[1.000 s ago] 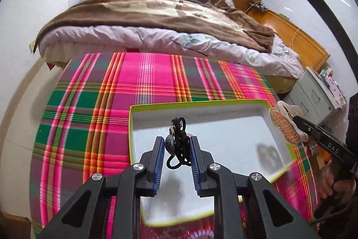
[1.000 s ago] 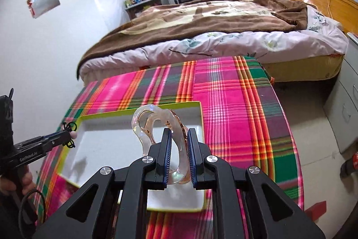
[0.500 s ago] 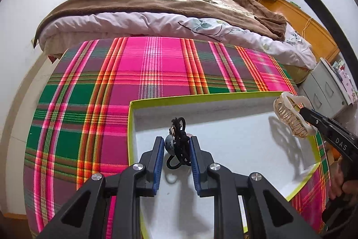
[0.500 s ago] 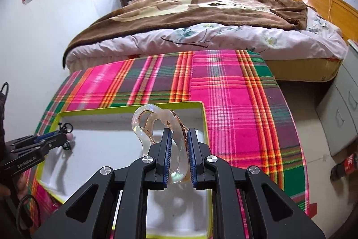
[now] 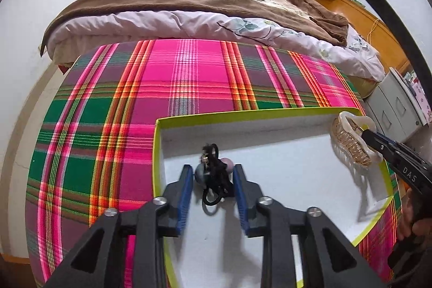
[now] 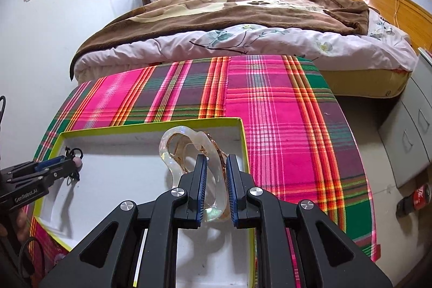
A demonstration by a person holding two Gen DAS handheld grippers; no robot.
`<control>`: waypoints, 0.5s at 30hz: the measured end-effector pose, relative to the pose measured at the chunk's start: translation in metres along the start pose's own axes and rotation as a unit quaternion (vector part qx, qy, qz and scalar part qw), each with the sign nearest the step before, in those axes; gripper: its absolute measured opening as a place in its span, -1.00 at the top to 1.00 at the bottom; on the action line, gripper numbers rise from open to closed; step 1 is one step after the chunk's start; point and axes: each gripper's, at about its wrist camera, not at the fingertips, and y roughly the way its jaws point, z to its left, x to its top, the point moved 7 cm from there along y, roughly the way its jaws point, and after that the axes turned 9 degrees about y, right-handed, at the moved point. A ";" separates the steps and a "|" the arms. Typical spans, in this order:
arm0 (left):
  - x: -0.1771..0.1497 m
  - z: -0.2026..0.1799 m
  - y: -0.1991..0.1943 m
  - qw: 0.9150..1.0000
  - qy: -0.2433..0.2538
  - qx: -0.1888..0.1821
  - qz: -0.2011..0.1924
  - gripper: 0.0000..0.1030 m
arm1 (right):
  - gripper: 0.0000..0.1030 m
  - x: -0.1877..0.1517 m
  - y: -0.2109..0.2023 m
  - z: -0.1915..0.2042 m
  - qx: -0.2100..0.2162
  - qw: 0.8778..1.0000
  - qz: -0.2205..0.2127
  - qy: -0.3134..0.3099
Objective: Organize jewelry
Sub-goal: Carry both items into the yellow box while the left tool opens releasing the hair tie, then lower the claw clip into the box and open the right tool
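A: Black hair tie (image 5: 214, 180) with two beads, one grey, one pink, sits between the blue pads of the left gripper (image 5: 213, 174); position?

B: Over the white floor of the lime-rimmed tray (image 5: 243, 116), near its left wall, toward the far left corner; tie looks blurred; fingers stand a little apart with the beads touching or nearly touching the pads; cannot tell whether it is still pinched.

A: Second item?

B: Translucent hair claw clip (image 6: 194, 153), pearly with amber teeth; right gripper (image 6: 216, 180) is clamped on its lower loop; clip rises upright ahead of the fingertips.

A: Where relative to the tray?

B: Over the tray's right side, just inside the right wall (image 6: 244, 142); in the left wrist view the same clip (image 5: 351, 142) hangs at the tray's far right corner, teeth pointing down toward the floor.

A: Support?

B: Tray lies on a pink, green and orange plaid cloth (image 6: 283, 112) covering the table; tray occupies the near half; bed (image 6: 243, 18) with brown blanket beyond the far edge; grey drawer unit (image 6: 410, 142) right of the table.
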 end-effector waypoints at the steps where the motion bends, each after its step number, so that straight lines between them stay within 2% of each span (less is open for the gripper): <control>1: 0.001 -0.001 0.000 1.000 0.001 -0.003 -0.001 0.26 | 0.70 0.001 -0.001 0.000 0.000 1.000 -0.004 0.001; 6: 0.001 -0.002 -0.003 1.000 -0.004 -0.010 -0.004 0.04 | 0.69 0.005 -0.007 0.002 0.007 1.000 -0.012 0.008; 10: -0.001 -0.003 -0.009 1.000 -0.005 -0.011 -0.006 0.02 | 0.66 0.005 -0.016 0.004 0.015 1.000 -0.017 0.012; 13: -0.002 -0.004 -0.022 1.000 -0.005 -0.011 -0.016 -0.12 | 0.66 0.004 -0.026 0.002 0.018 0.999 -0.022 0.016; 15: -0.003 -0.005 -0.032 1.000 -0.005 -0.013 -0.025 -0.13 | 0.66 0.002 -0.034 0.002 0.022 0.999 -0.027 0.018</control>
